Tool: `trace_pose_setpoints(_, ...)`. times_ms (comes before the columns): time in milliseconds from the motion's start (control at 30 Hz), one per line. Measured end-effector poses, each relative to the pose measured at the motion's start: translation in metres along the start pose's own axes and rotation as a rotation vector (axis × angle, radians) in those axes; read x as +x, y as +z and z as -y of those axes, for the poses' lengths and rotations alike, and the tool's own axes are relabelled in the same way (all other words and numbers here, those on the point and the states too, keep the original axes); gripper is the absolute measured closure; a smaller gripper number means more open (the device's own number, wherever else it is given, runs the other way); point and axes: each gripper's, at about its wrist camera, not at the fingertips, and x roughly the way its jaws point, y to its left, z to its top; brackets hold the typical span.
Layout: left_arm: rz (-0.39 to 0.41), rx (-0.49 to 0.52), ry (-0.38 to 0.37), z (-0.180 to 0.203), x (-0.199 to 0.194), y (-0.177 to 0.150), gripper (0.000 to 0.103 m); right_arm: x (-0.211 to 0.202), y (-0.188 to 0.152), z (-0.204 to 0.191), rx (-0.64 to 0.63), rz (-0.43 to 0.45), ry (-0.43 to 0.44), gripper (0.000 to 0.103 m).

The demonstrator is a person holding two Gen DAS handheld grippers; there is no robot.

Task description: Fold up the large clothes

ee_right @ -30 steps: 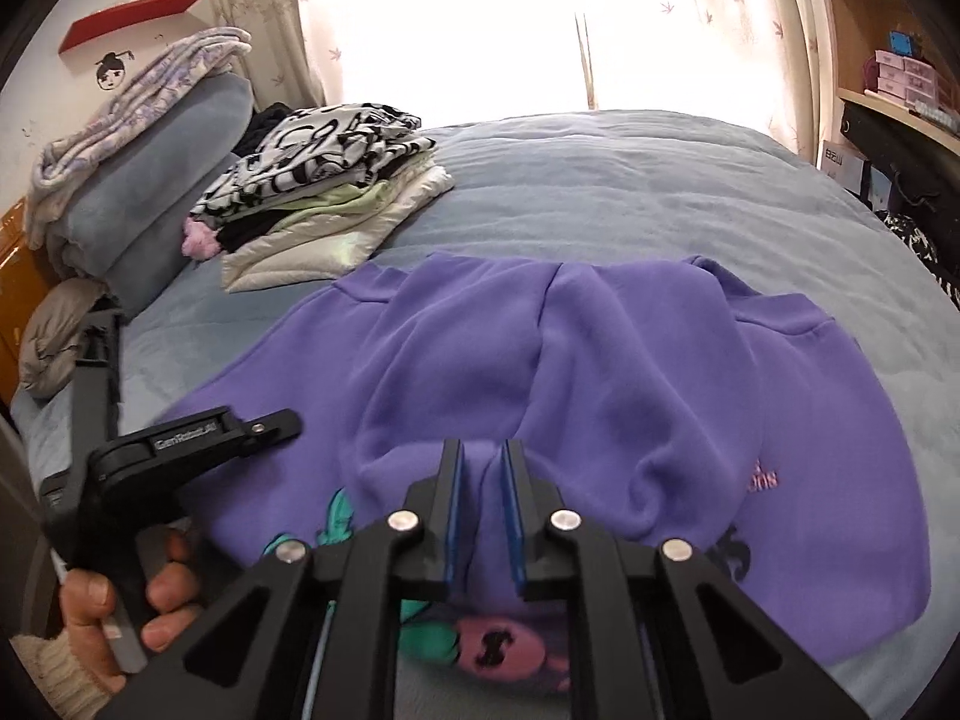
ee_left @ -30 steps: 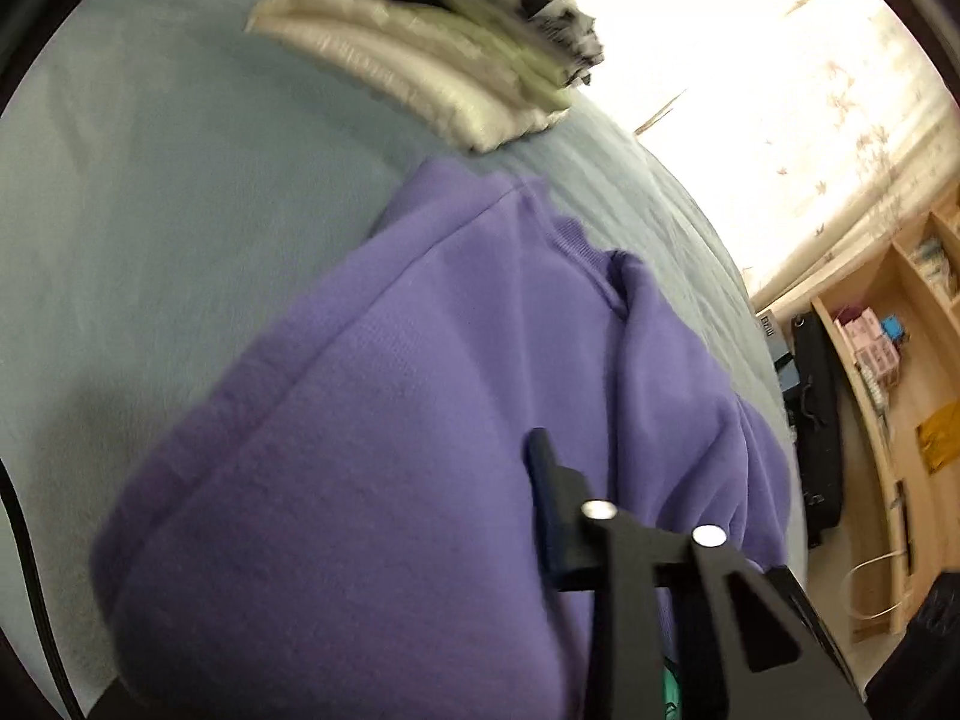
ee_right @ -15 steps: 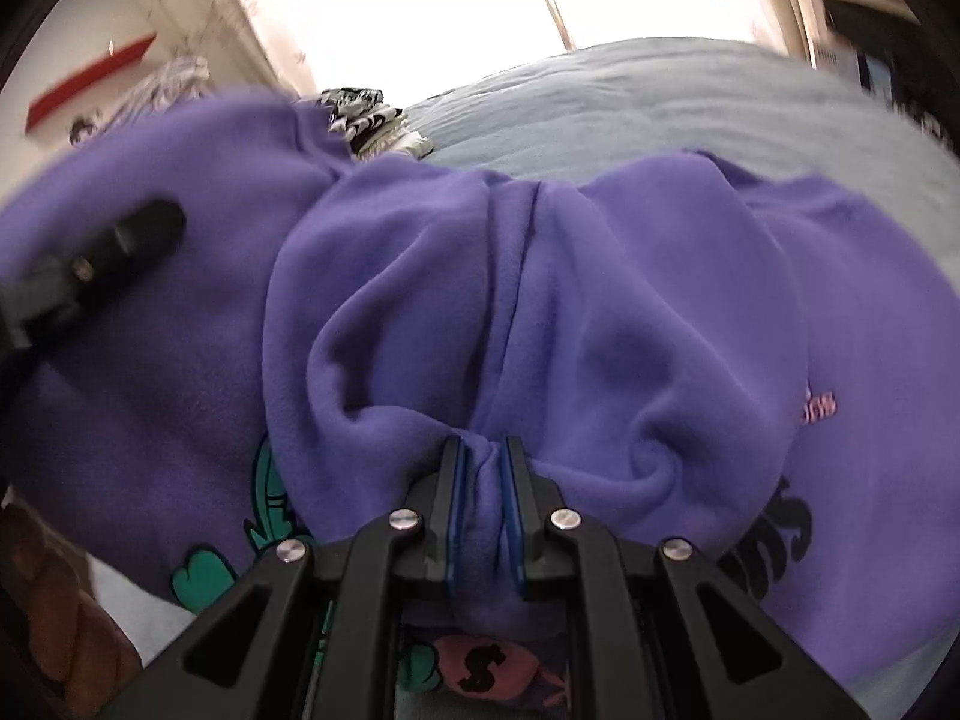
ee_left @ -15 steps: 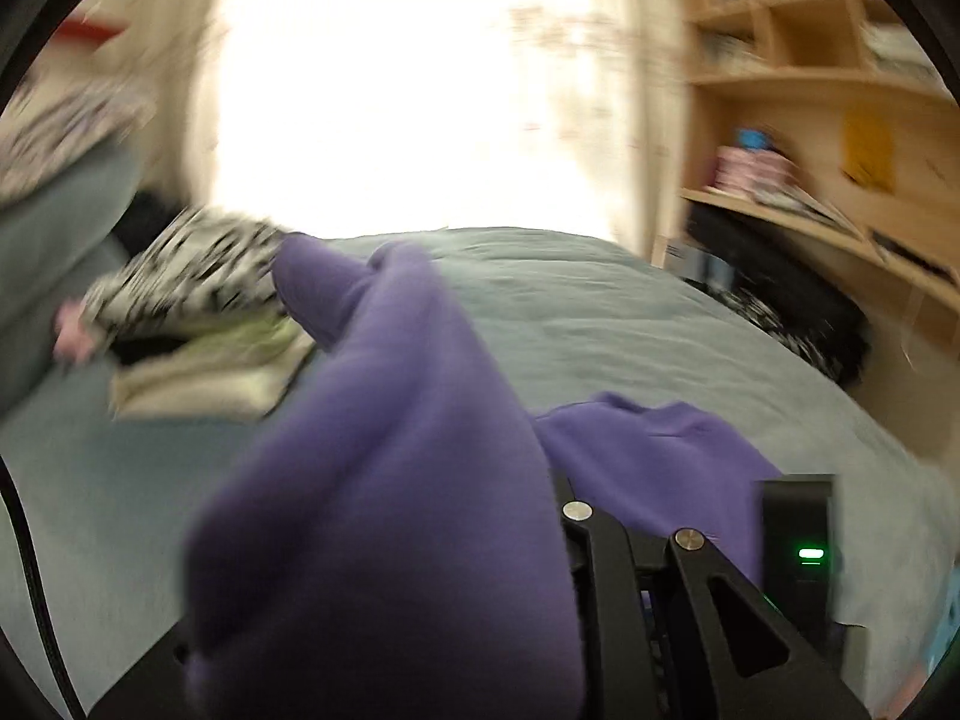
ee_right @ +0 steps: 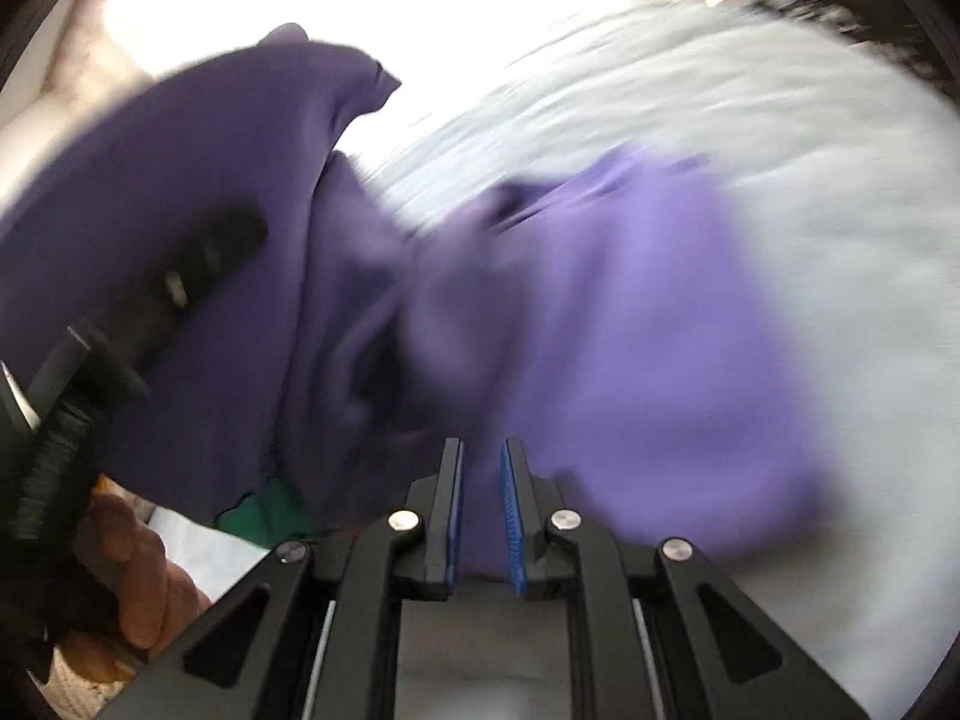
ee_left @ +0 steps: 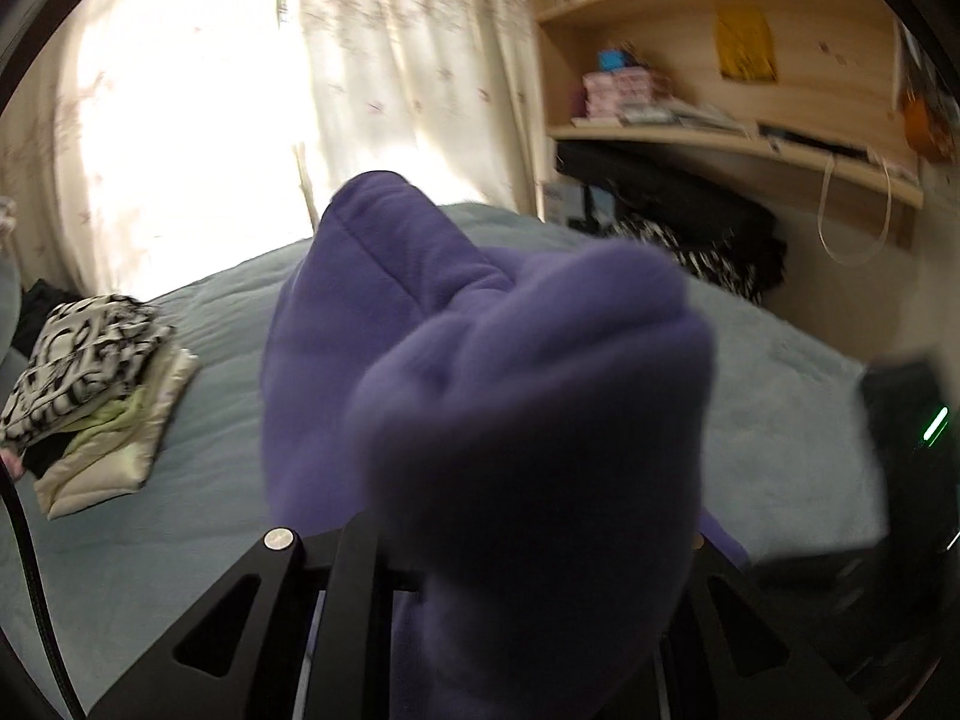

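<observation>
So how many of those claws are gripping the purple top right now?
2. The right claw pinches a fold of the purple top at its lower edge; the left claw grips another part, lifted, its tips buried in fabric.

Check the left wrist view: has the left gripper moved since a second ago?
Yes. The left gripper has swung up from looking down at the bed; window curtains and shelves now fill its view, with the purple sweatshirt bunched over it.

A grey-blue bed (ee_left: pixel 780 420) carries it all: a stack of folded clothes (ee_left: pixel 90 384) sits toward its left edge, and part of the purple sweatshirt (ee_right: pixel 648 312) lies on the cover.
</observation>
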Motion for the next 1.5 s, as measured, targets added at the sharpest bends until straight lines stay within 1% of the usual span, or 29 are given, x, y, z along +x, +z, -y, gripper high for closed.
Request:
trace_pose_setpoints(100,-0.046,0.069,-0.012,0.036,0.022,-0.004,0.087,-0.035,0.003,0.037,0.063,0.084,-0.060,0.091)
trace_pose_setpoints(200,-0.112,0.148,-0.009,0.071,0.046,-0.013,0.087,-0.056,0.000,0.065,0.113,0.138,-0.102,0.091)
trace_pose_setpoints(300,-0.153,0.214,-0.012,0.100,0.064,-0.026,0.086,-0.062,-0.004,0.084,0.160,0.154,-0.123,0.091)
trace_pose_setpoints(400,-0.197,0.298,0.016,0.117,0.085,-0.048,0.086,-0.063,-0.009,0.092,0.193,0.155,-0.133,0.091)
trace_pose_setpoints(500,-0.200,0.345,0.031,0.126,0.092,-0.054,0.084,-0.067,-0.011,0.097,0.208,0.153,-0.131,0.091)
trace_pose_setpoints(533,-0.199,0.345,0.025,0.128,0.090,-0.053,0.079,-0.067,-0.011,0.097,0.208,0.152,-0.128,0.091)
trace_pose_setpoints(567,-0.206,0.342,0.004,0.127,0.088,-0.051,0.071,-0.066,-0.011,0.097,0.206,0.153,-0.127,0.091)
trace_pose_setpoints(600,-0.211,0.338,-0.008,0.127,0.087,-0.048,0.066,-0.068,-0.012,0.097,0.202,0.155,-0.130,0.091)
trace_pose_setpoints(667,-0.221,0.338,-0.042,0.126,0.083,-0.046,0.042,-0.070,-0.010,0.100,0.204,0.158,-0.128,0.091)
trace_pose_setpoints(733,-0.220,0.331,-0.079,0.125,0.077,-0.044,0.030,-0.074,-0.012,0.101,0.209,0.167,-0.125,0.091)
trace_pose_setpoints(767,-0.215,0.325,-0.100,0.125,0.074,-0.043,0.028,-0.076,-0.011,0.101,0.210,0.171,-0.122,0.091)
trace_pose_setpoints(833,-0.220,0.312,-0.146,0.122,0.068,-0.040,0.027,-0.078,-0.008,0.104,0.207,0.178,-0.120,0.091)
trace_pose_setpoints(867,-0.229,0.298,-0.180,0.121,0.063,-0.038,0.027,-0.080,-0.008,0.102,0.204,0.181,-0.119,0.091)
trace_pose_setpoints(967,-0.254,0.267,-0.239,0.116,0.051,-0.032,0.027,-0.084,-0.008,0.099,0.198,0.181,-0.114,0.091)
trace_pose_setpoints(1000,-0.258,0.256,-0.252,0.114,0.045,-0.030,0.027,-0.085,-0.008,0.098,0.196,0.179,-0.112,0.089)
trace_pose_setpoints(1033,-0.260,0.246,-0.263,0.111,0.039,-0.028,0.027,-0.086,-0.007,0.096,0.192,0.174,-0.109,0.080)
trace_pose_setpoints(1067,-0.258,0.234,-0.272,0.107,0.032,-0.025,0.027,-0.087,-0.007,0.094,0.191,0.169,-0.103,0.075)
trace_pose_setpoints(1100,-0.252,0.222,-0.276,0.102,0.024,-0.023,0.027,-0.088,-0.006,0.094,0.191,0.168,-0.100,0.065)
trace_pose_setpoints(1133,-0.244,0.212,-0.276,0.096,0.017,-0.020,0.027,-0.089,-0.005,0.091,0.189,0.168,-0.095,0.061)
trace_pose_setpoints(1233,-0.225,0.176,-0.248,0.073,0.000,-0.011,0.027,-0.090,0.002,0.084,0.177,0.163,-0.069,0.059)
trace_pose_setpoints(1300,-0.220,0.143,-0.203,0.051,-0.006,-0.006,0.027,-0.089,0.009,0.079,0.173,0.154,-0.037,0.059)
trace_pose_setpoints(1400,-0.230,0.080,-0.137,0.018,0.000,0.001,0.027,-0.083,0.025,0.071,0.164,0.127,0.021,0.058)
trace_pose_setpoints(1467,-0.263,0.013,-0.089,-0.007,0.012,0.004,0.027,-0.070,0.040,0.067,0.165,0.082,0.081,0.056)
trace_pose_setpoints(1500,-0.277,-0.021,-0.082,-0.016,0.017,0.004,0.028,-0.064,0.045,0.066,0.171,0.062,0.096,0.054)
